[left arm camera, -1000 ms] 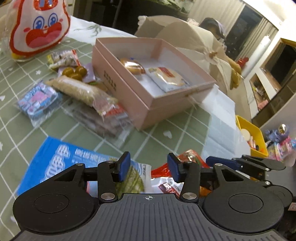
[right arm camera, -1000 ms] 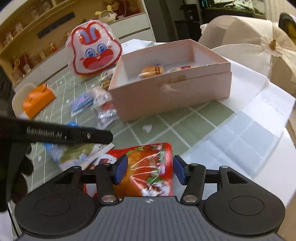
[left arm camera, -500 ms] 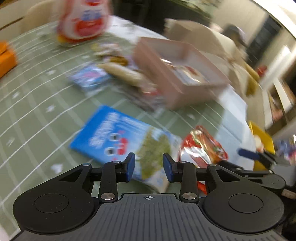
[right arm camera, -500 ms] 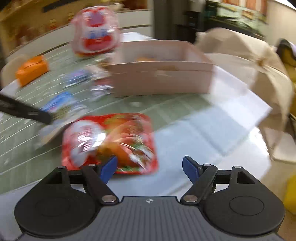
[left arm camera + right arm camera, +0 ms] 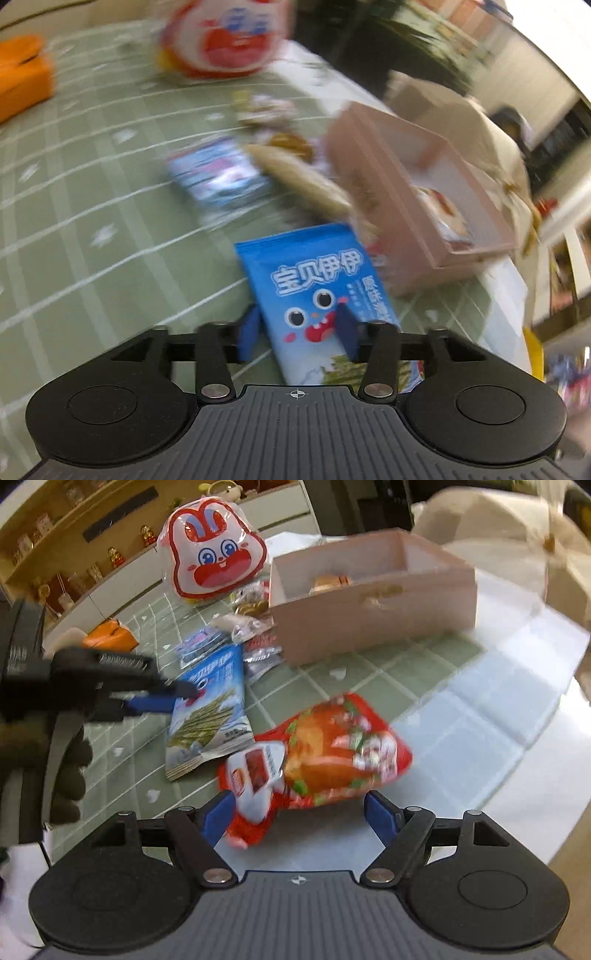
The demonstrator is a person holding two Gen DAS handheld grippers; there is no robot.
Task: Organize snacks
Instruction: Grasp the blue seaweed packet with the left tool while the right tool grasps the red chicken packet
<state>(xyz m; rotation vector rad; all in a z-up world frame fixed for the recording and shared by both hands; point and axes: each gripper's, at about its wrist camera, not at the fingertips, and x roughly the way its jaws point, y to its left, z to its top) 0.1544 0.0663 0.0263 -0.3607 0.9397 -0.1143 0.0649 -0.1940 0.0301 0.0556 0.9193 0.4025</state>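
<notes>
Snacks lie scattered on the green checked table [image 5: 369,686], most of them beside the open pink box [image 5: 373,602], which already has a few wrapped pieces inside. The left tool [image 5: 297,328] is over the blue snack packet [image 5: 314,284], its jaws opening with the packet's lower part showing between the blue pads. From the right wrist view the pads [image 5: 155,703] sit at the packet's [image 5: 210,709] near edge, one above the other, and whether they press on it cannot be told. A dark-gloved hand [image 5: 70,771] carries that tool, which comes in from the left and slants down toward the table. The right tool [image 5: 297,812] stands wide apart, a pad on either side of the near end of the red snack bag [image 5: 321,757]. Neither pad touches the bag, which lies flat on the table just in front. This tool also tilts down toward the tabletop. A rabbit-faced bag [image 5: 216,559] stands behind the small wrappers [image 5: 236,635], and an orange pack [image 5: 110,637] sits at the far left of the table. The left wrist view is smeared with blur.
</notes>
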